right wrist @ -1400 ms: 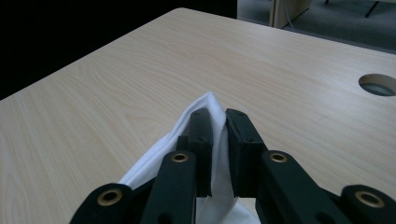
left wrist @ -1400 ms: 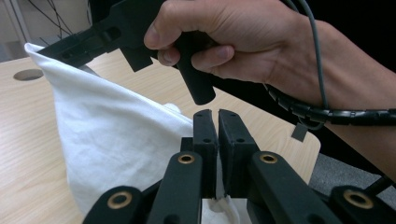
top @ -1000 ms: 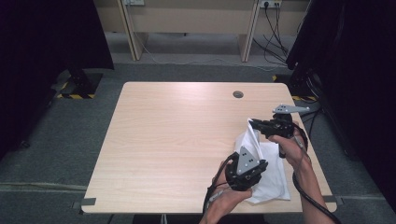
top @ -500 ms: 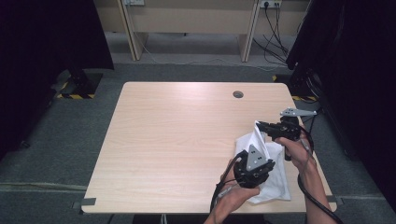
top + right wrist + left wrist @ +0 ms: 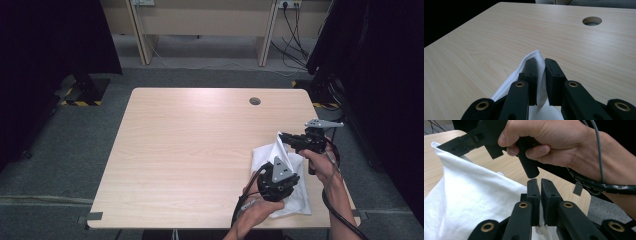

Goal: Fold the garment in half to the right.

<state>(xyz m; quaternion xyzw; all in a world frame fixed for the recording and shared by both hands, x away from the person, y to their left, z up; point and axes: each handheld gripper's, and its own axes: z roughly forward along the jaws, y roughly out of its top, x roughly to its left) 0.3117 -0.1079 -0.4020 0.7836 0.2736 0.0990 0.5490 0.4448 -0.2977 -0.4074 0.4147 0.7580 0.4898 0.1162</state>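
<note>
1. White cloth (image 5: 285, 175): lies at the near right corner of the wooden table (image 5: 190, 150).
2. Right gripper (image 5: 283, 137): jaws pinch a raised corner of the cloth.
3. Left gripper (image 5: 541, 181): jaws pressed together on the cloth's lower edge.

The worktop (image 5: 190, 150) is a pale wooden rectangle with rounded corners, standing on grey carpet (image 5: 65, 165). A round cable hole (image 5: 255, 101) sits near its far edge, right of the middle. A white cloth (image 5: 295, 195) lies on the worktop at the near right corner, partly flat on the wood and partly lifted into a peak, with the rest of the surface bare.
</note>
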